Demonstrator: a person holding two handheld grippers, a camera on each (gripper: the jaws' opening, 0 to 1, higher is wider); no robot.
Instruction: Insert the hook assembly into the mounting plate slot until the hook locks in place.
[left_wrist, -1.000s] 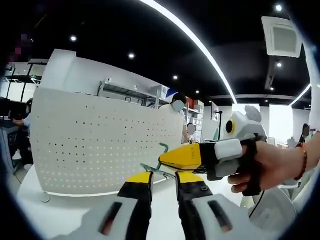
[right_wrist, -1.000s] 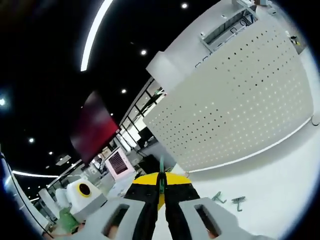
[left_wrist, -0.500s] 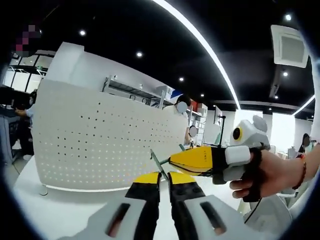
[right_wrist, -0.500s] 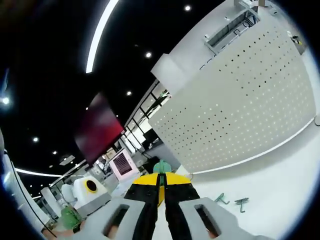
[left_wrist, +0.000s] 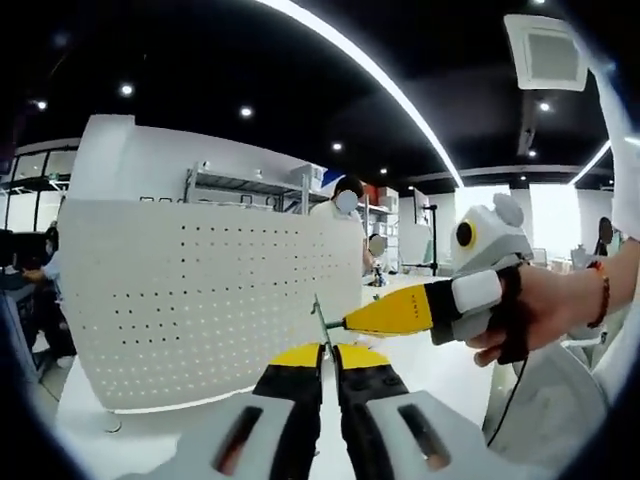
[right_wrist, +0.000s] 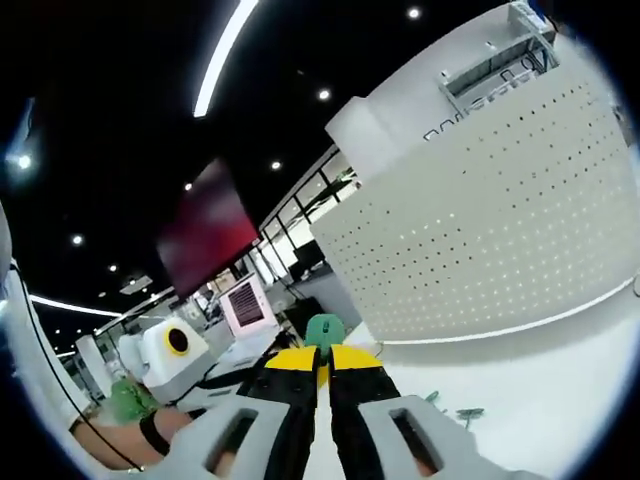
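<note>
left gripper view showed the left gripper (left_wrist: 322, 352) closed on a green hook (left_wrist: 319, 318) before the white perforated mounting plate (left_wrist: 200, 300), beside the right gripper (left_wrist: 352, 322), itself pinched on a green hook piece (right_wrist: 322, 330) above the surface (right_wrist: 540, 390).

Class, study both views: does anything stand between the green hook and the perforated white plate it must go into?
Nothing visible does. The green hook, pinched in the right gripper, is held in front of the perforated plate, with open air between them. Spare green hooks lie on the table, off to the side.
</note>
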